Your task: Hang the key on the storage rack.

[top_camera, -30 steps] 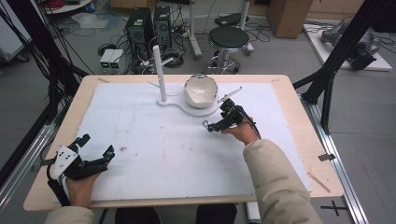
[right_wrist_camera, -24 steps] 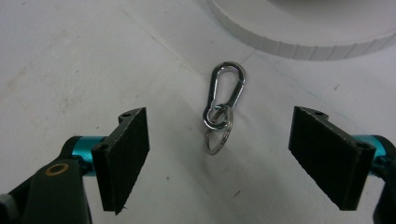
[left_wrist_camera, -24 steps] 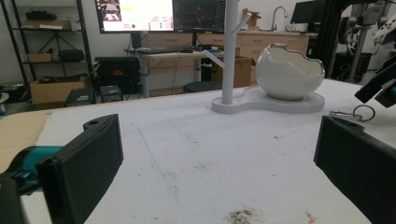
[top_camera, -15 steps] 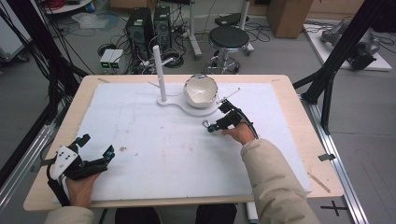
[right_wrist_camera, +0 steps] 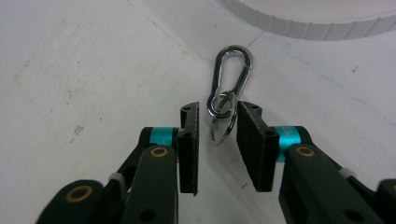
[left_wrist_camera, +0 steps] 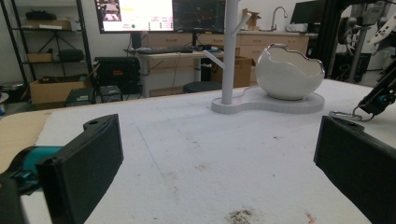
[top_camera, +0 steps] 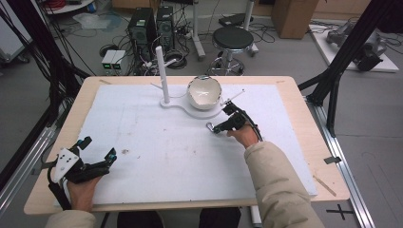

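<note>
A silver carabiner (right_wrist_camera: pixel 229 74) with a key ring (right_wrist_camera: pixel 223 127) lies flat on the white mat, just in front of the stand's base. My right gripper (right_wrist_camera: pixel 218 112) is open, its jaws standing either side of the ring end with a gap left. From above, the carabiner (top_camera: pixel 209 126) sits at the tip of the right gripper (top_camera: pixel 217 128). At the mat's near left corner my left gripper (top_camera: pixel 99 148) rests wide open with nothing between its jaws. The left gripper (left_wrist_camera: pixel 219 135) faces the stand, with the carabiner (left_wrist_camera: pixel 343 114) at the far right.
A white stand (top_camera: pixel 190 108) at the back middle carries an upright pole (top_camera: pixel 161 71) with a side peg and a cracked-egg-shaped bowl (top_camera: pixel 204 91). The mat (top_camera: pixel 166 156) has a few dirt marks. Beyond the far table edge are a stool (top_camera: pixel 233 38) and computer cases.
</note>
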The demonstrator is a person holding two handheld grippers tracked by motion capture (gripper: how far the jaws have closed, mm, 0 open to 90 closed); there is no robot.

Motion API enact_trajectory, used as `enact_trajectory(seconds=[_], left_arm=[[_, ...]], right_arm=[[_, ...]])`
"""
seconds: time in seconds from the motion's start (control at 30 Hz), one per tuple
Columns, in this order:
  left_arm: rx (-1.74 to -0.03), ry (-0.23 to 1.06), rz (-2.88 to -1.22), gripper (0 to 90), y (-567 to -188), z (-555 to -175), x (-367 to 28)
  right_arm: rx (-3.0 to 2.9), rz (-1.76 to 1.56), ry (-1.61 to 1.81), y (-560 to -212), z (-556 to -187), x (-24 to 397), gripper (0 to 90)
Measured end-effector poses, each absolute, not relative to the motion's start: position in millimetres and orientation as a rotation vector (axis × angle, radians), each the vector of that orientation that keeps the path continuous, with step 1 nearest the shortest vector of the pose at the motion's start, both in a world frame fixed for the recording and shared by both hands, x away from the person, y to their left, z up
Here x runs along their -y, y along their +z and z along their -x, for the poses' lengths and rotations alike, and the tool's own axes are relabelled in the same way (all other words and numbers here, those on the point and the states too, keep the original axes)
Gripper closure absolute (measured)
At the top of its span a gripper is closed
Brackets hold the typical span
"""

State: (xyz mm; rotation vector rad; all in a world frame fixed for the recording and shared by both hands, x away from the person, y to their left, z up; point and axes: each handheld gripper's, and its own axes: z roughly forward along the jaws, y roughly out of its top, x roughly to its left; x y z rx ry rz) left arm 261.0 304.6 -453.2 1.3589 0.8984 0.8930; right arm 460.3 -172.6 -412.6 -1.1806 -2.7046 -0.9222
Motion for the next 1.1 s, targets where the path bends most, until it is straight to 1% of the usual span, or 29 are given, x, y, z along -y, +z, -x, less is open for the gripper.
enact_trajectory(seconds=[0.13, 0.3, 0.33, 0.37, 0.4, 0.43, 0.47, 0.5, 0.9, 1.1], left_arm=[[-0.898, 0.893, -1.360, 1.7, -453.1, -260.9, -304.7], [-0.898, 0.892, -1.359, 1.8, -453.2, -261.0, -304.7], [-0.898, 0.892, -1.359, 1.8, -453.2, -261.0, -304.7], [-0.898, 0.892, -1.360, 1.8, -453.1, -260.9, -304.7], [-0.898, 0.892, -1.359, 1.8, -453.2, -261.0, -304.7], [-0.898, 0.892, -1.358, 1.7, -453.2, -261.0, -304.7], [-0.898, 0.891, -1.360, 1.7, -453.1, -260.9, -304.8], [-0.897, 0.890, -1.361, 1.8, -453.1, -261.0, -304.8], [-0.900, 0.888, -1.360, 1.8, -453.0, -261.2, -304.8], [-0.912, 0.871, -1.354, 1.8, -452.5, -262.4, -306.2]], right_arm=[[2.732, 1.165, -0.919, -412.8, -460.1, 171.1, 74.8], [2.732, 1.172, -0.915, -411.8, -460.2, 172.2, 75.2], [2.736, 1.170, -0.915, -412.2, -460.4, 172.9, 77.2], [2.736, 1.170, -0.915, -412.2, -460.4, 172.9, 77.2], [2.740, 1.169, -0.915, -412.0, -460.5, 173.1, 79.0], [2.741, 1.162, -0.916, -411.4, -459.9, 172.8, 83.9], [2.741, 1.162, -0.916, -411.4, -459.9, 172.8, 83.9], [2.746, 1.148, -0.915, -410.4, -459.1, 171.8, 86.9], [2.800, 1.153, -0.908, -408.1, -454.4, 166.2, 88.8], [2.790, 1.122, -0.973, -403.6, -454.0, 168.0, 89.1]])
